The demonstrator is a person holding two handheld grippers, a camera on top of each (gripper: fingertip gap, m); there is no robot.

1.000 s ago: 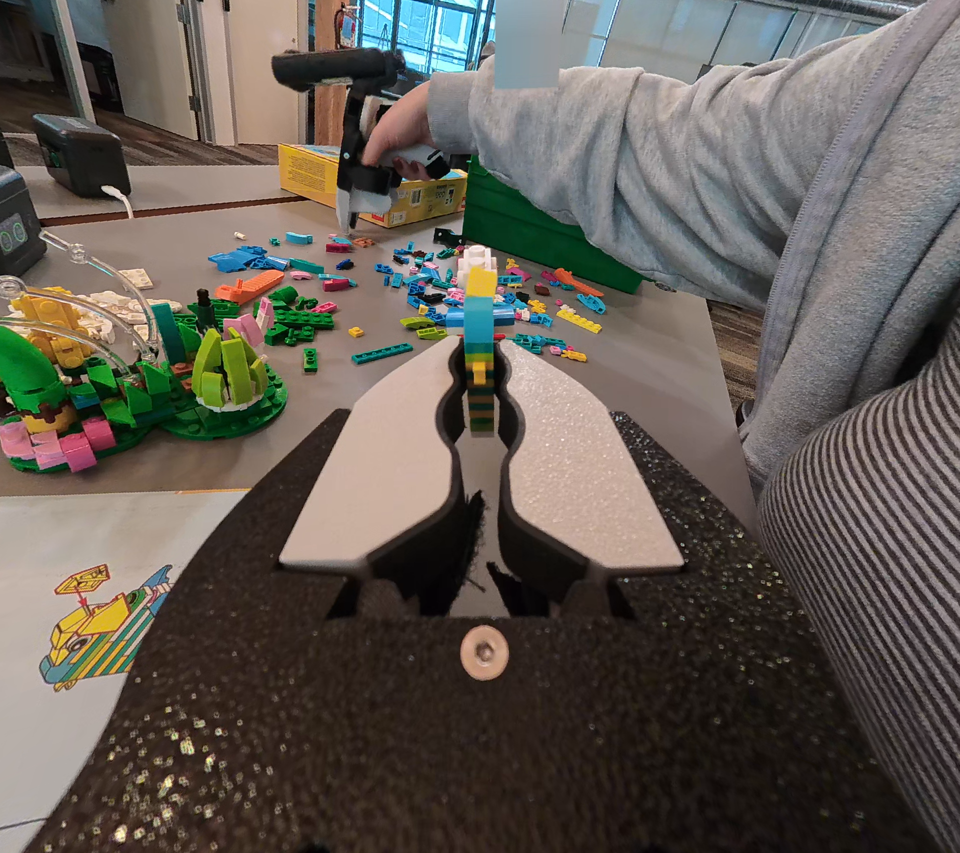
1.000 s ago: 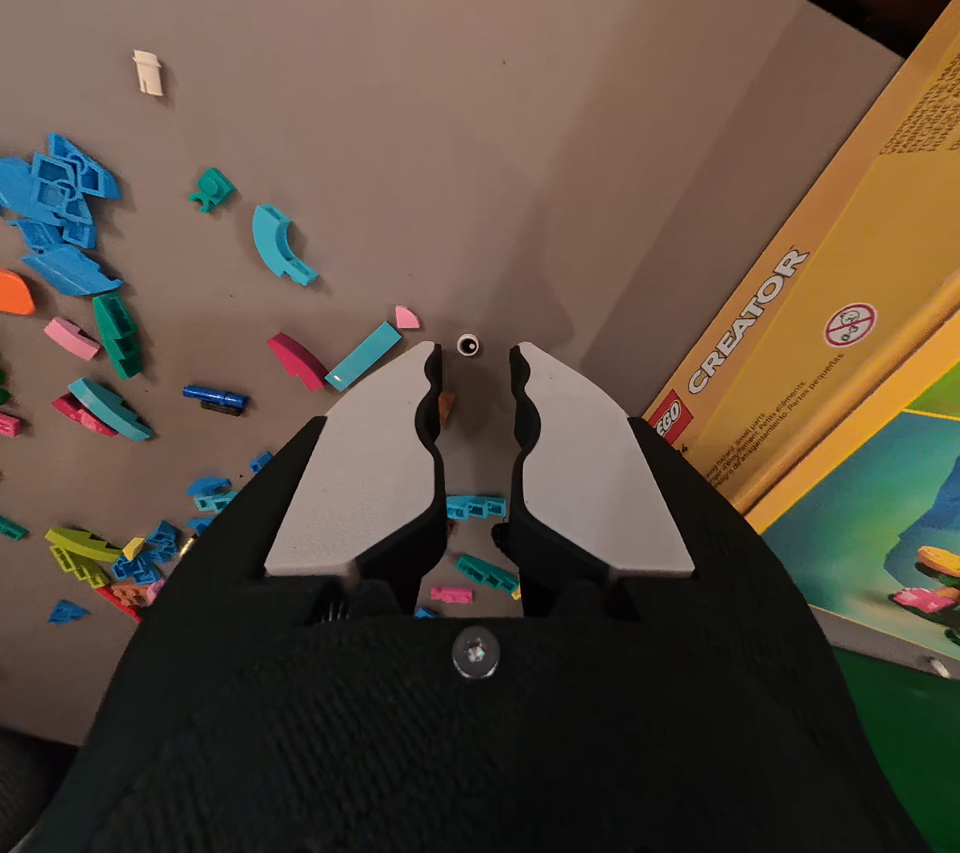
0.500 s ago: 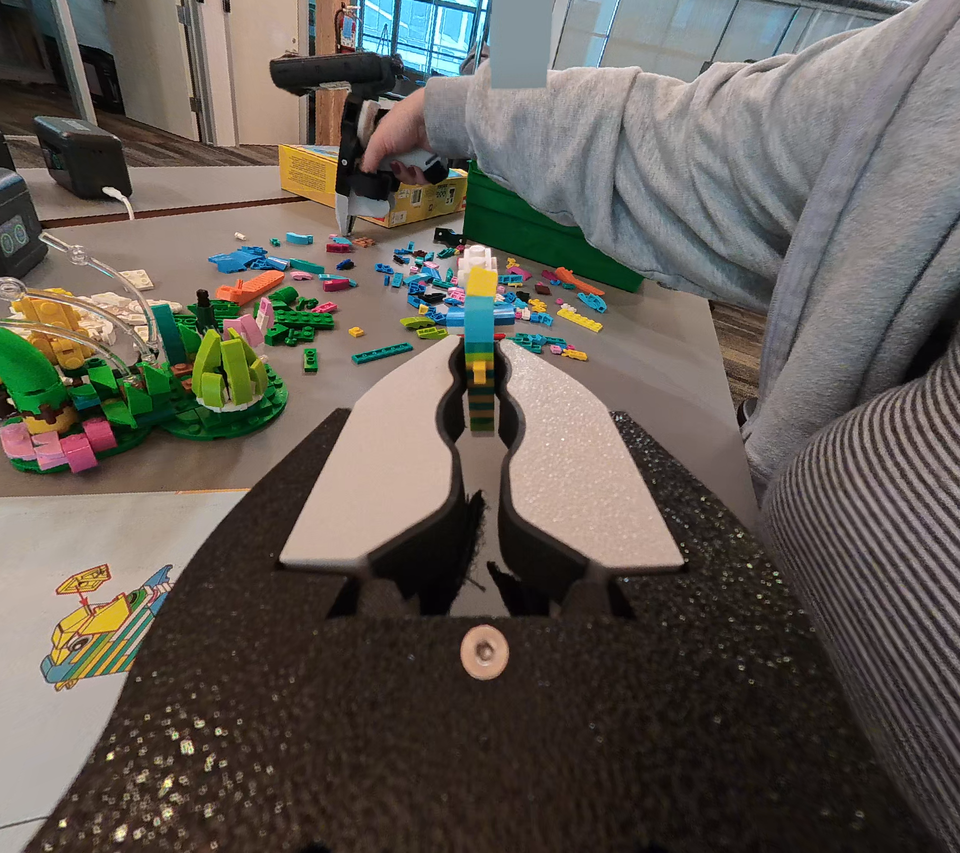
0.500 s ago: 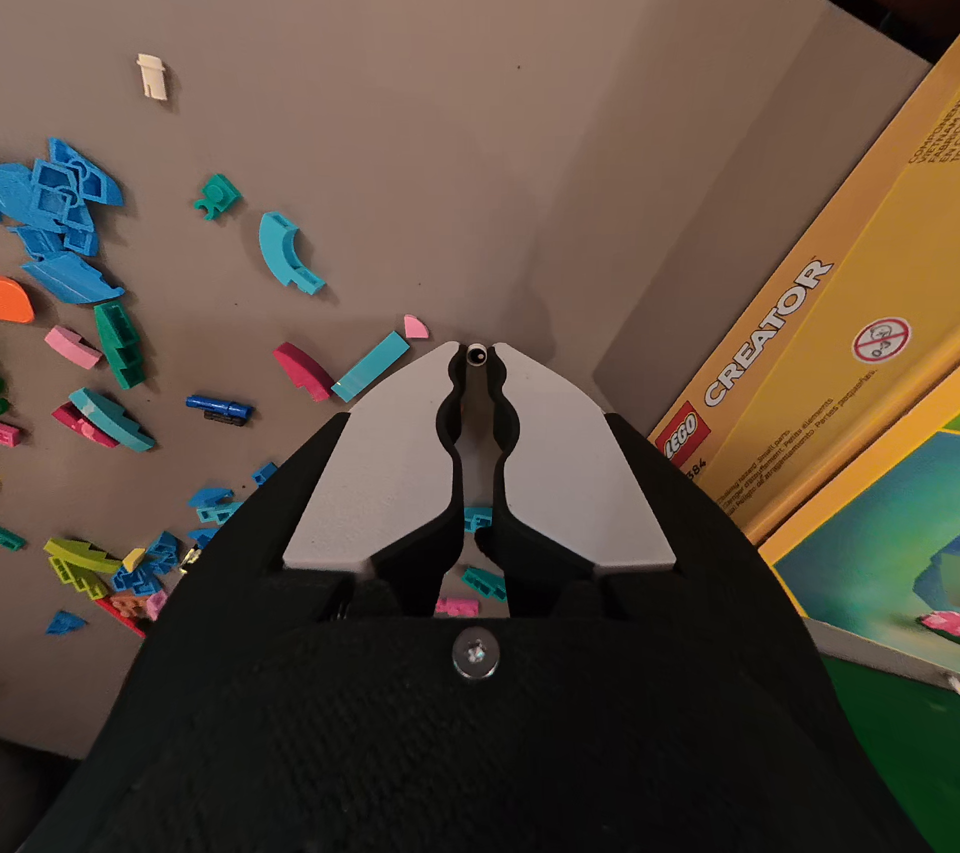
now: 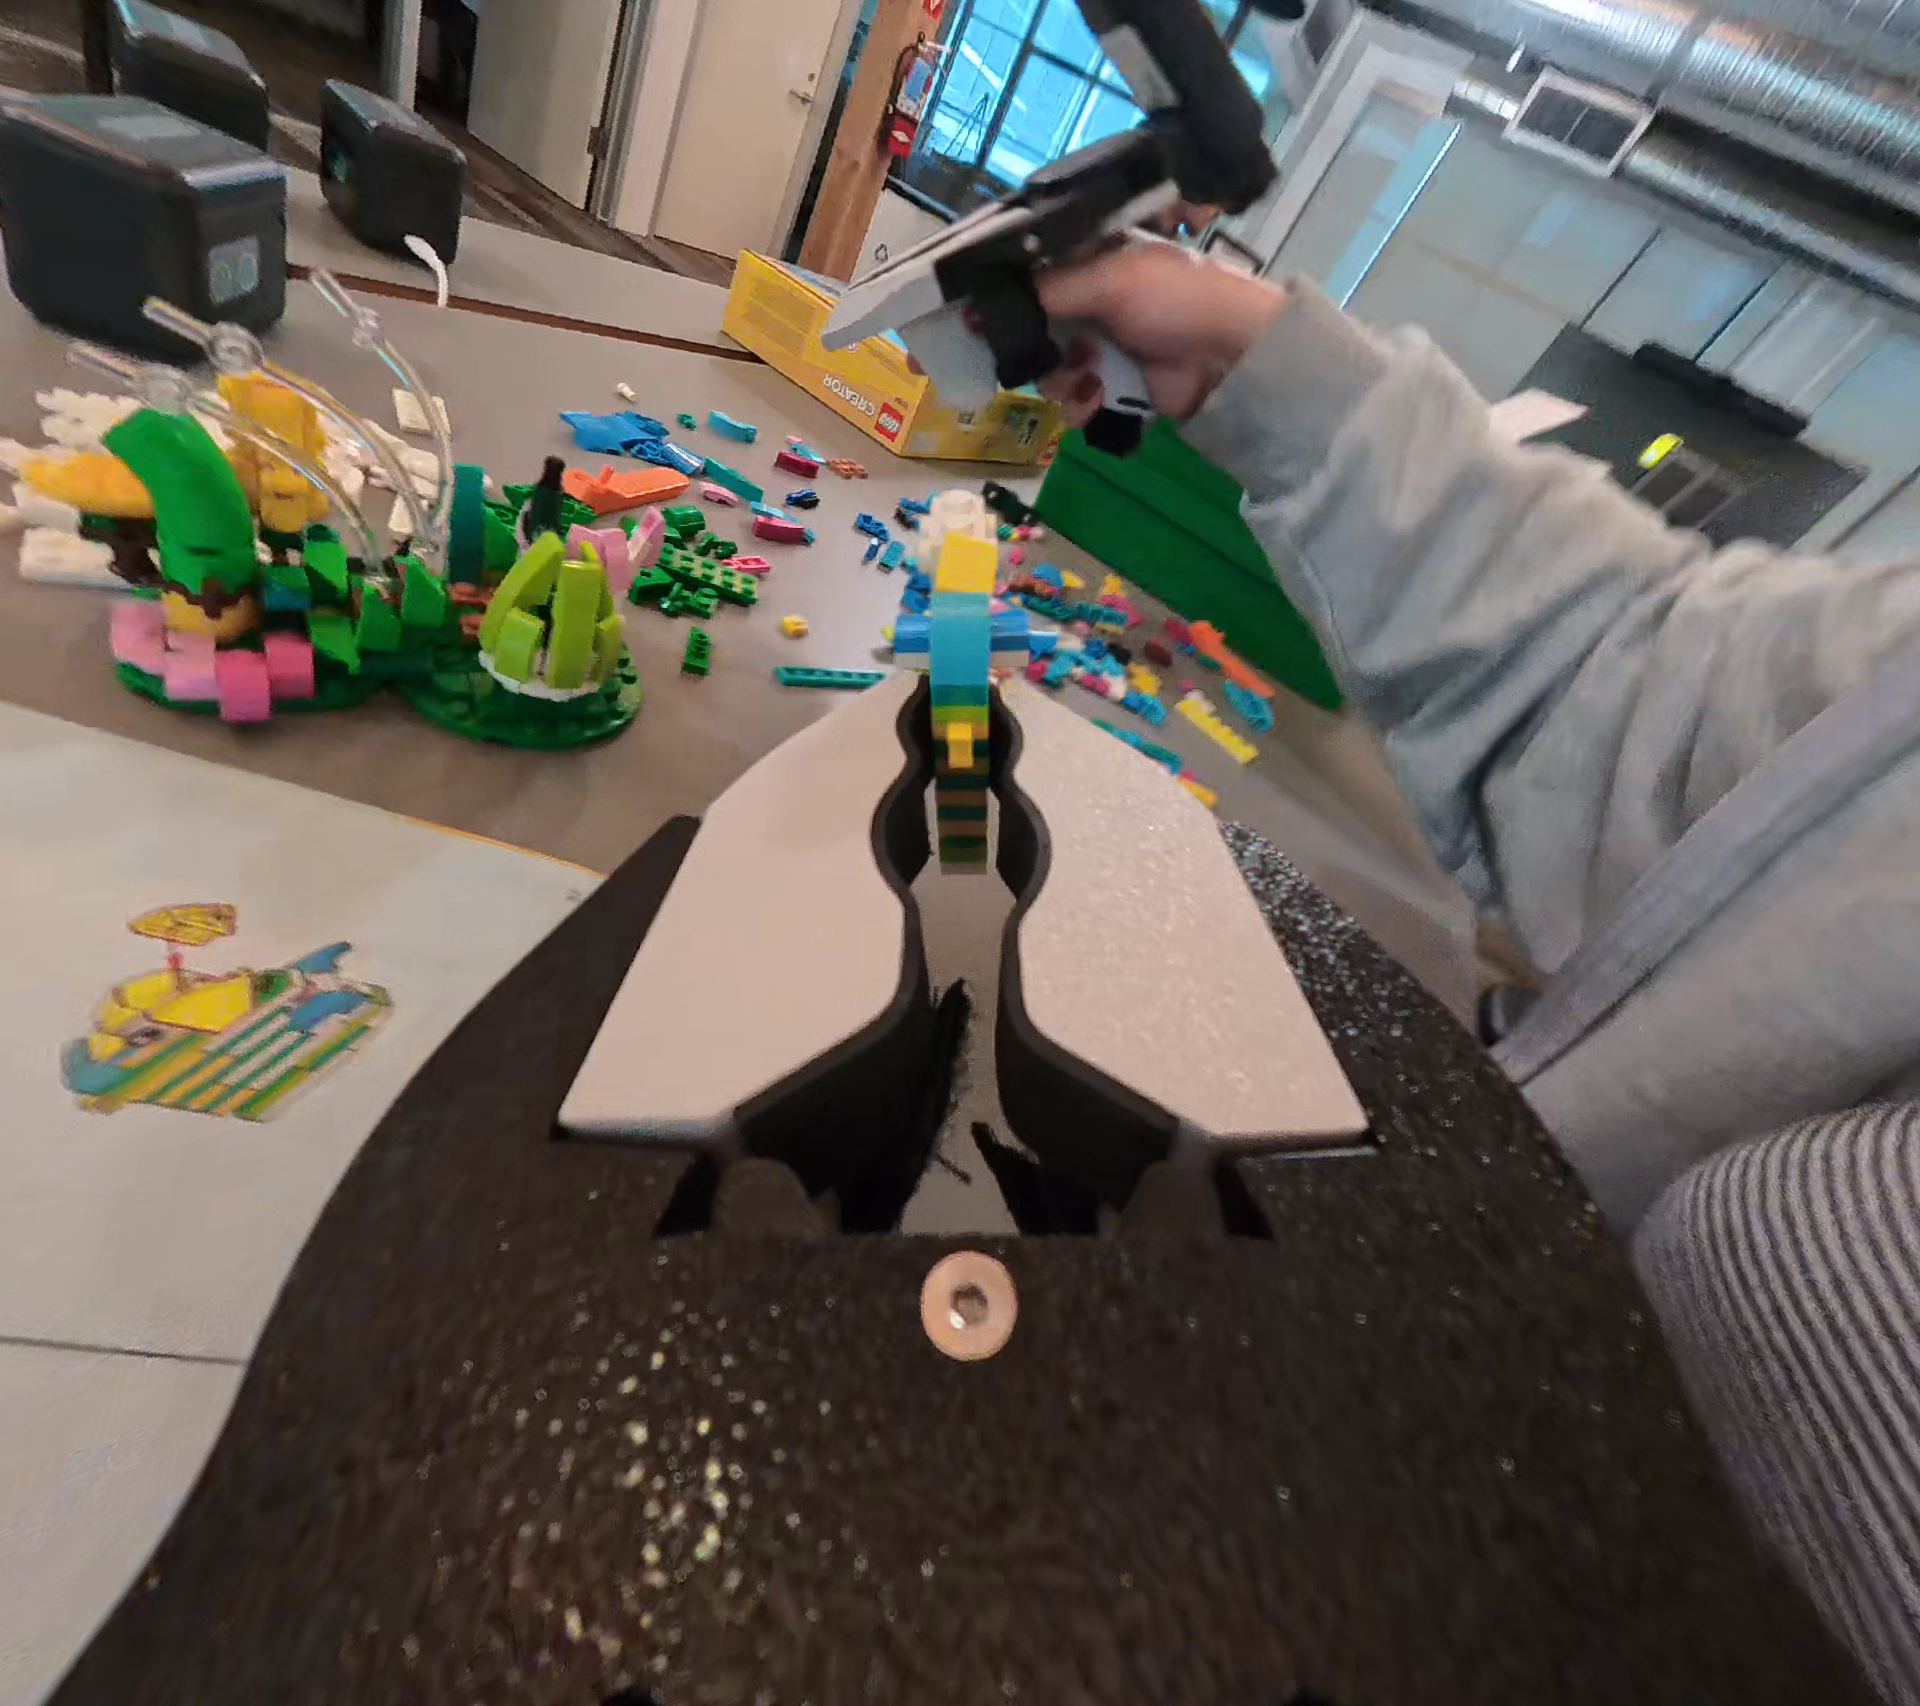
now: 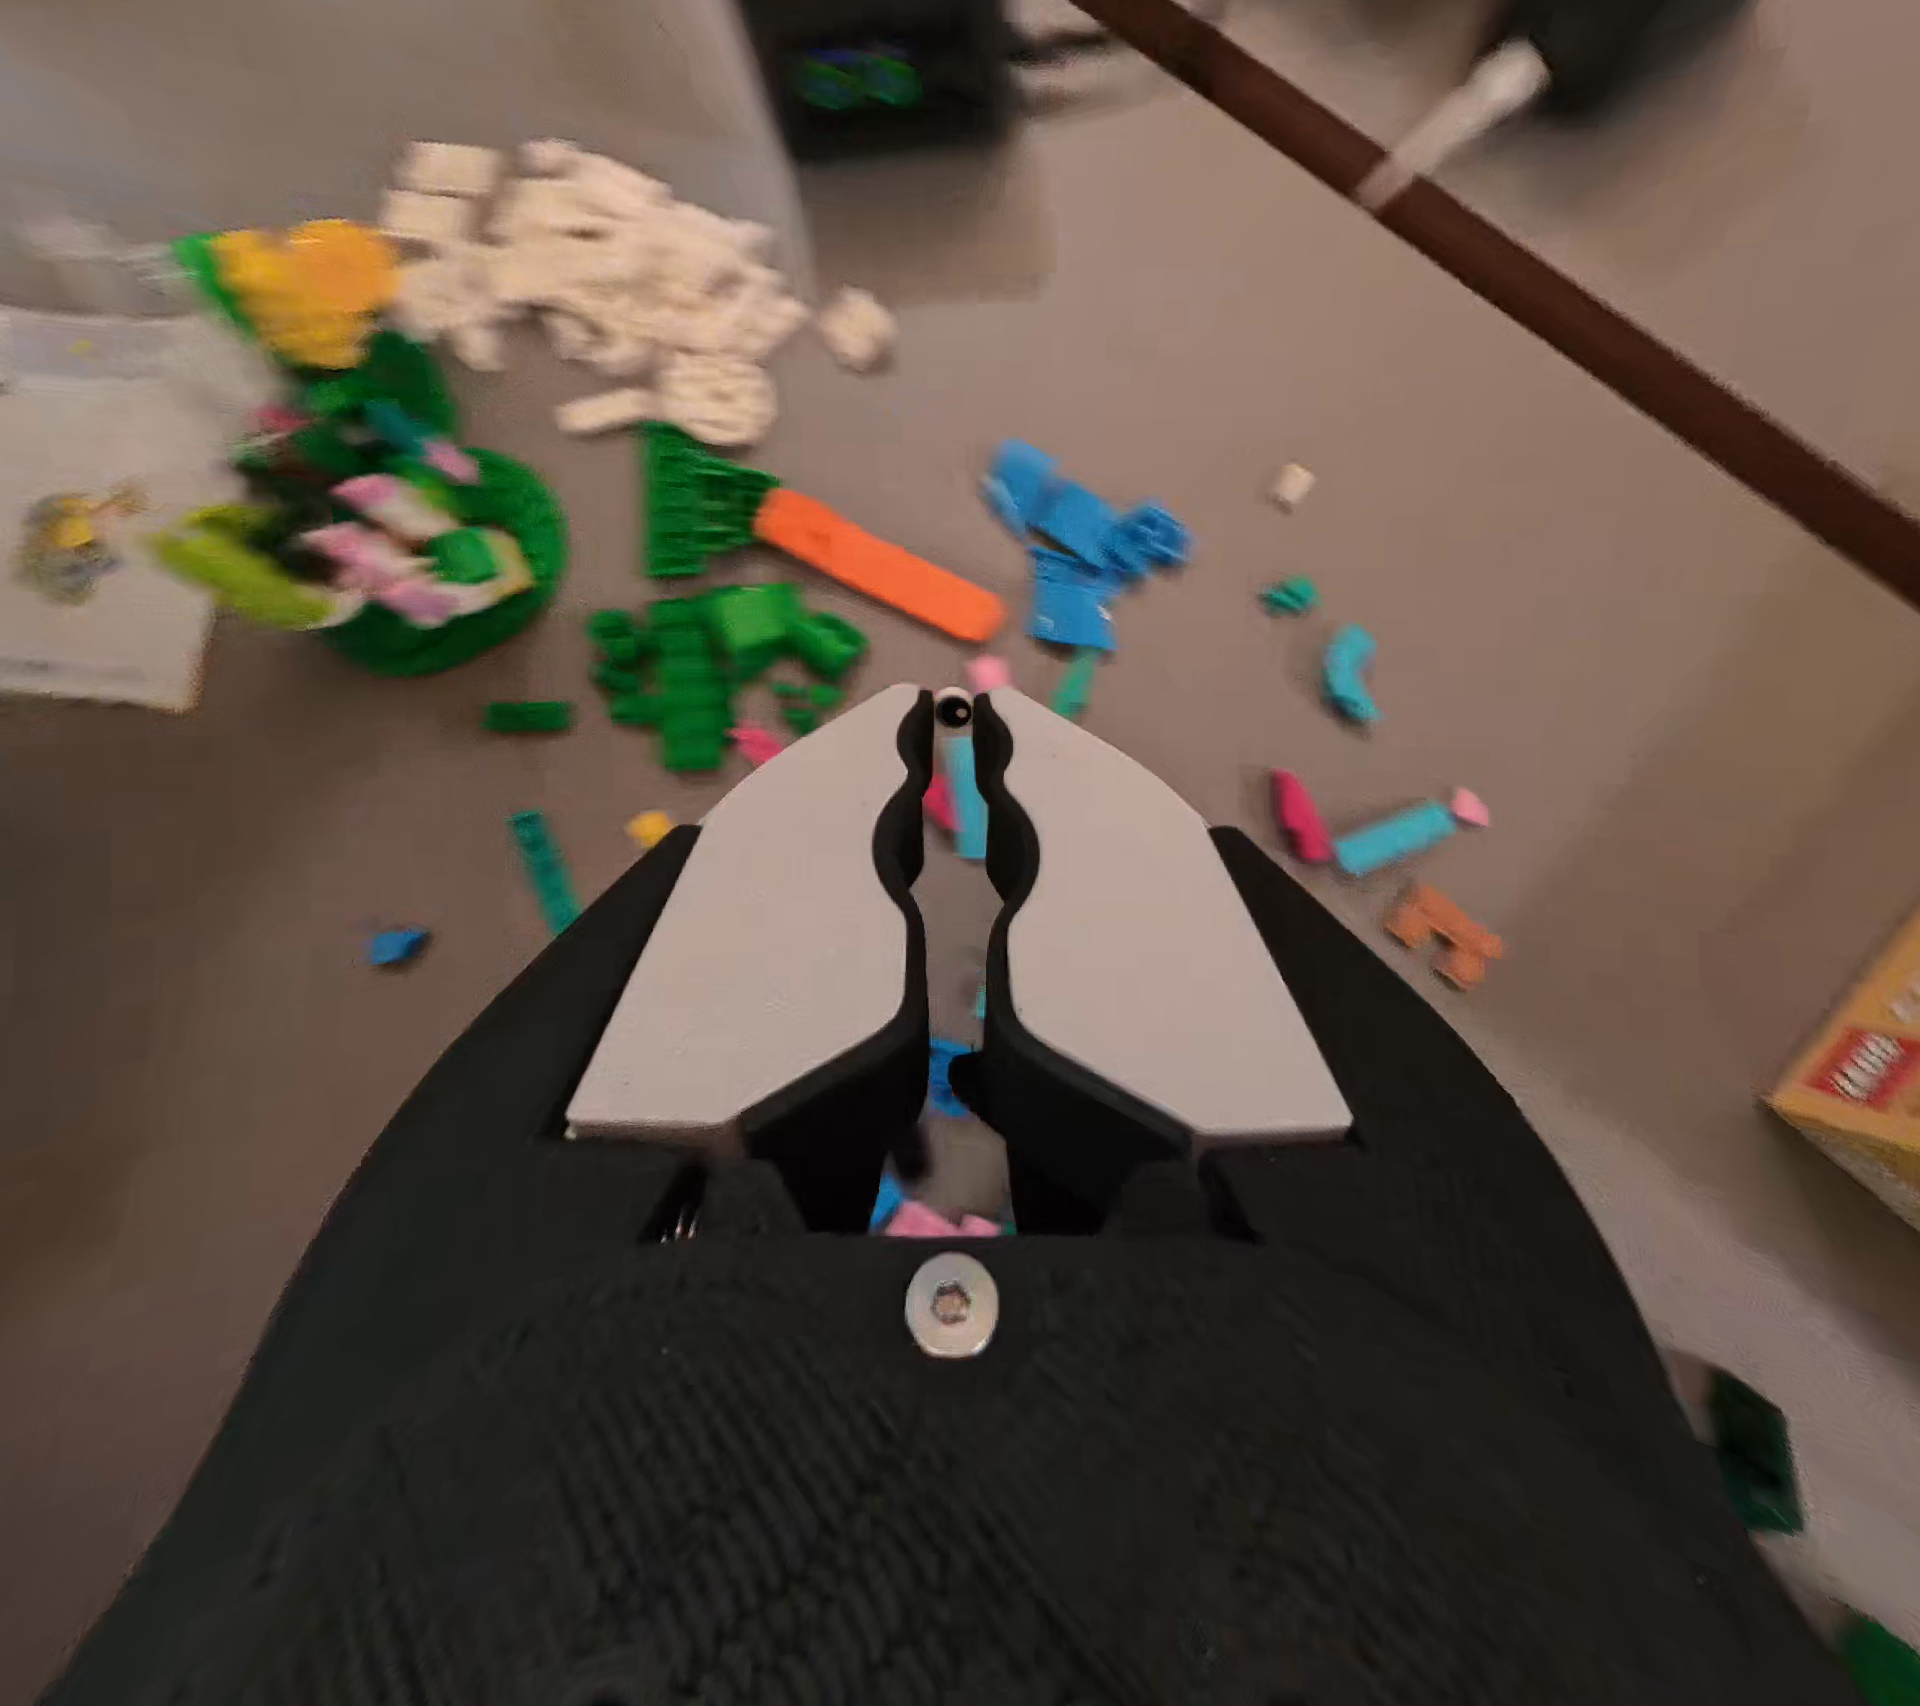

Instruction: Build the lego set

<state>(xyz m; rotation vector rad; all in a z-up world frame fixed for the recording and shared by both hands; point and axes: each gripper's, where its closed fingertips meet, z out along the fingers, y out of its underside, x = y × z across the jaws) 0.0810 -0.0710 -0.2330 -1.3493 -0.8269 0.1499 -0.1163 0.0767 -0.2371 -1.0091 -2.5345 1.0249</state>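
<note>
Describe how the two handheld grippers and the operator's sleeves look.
Both the left gripper and the right gripper have pale grey wedge-shaped fingers with wavy black inner edges, on a black textured body with one silver screw. The arm wears a light grey hooded sweatshirt sleeve over striped fabric.

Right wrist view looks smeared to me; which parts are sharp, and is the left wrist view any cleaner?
Right wrist view: the table and loose bricks streak with motion blur, while the right hand-held gripper and the eye piece it pinches stay crisp. Left wrist view: milder blur, the booklet soft, the left hand-held gripper and its striped build sharp, with wide-angle bending at the edges.
</note>
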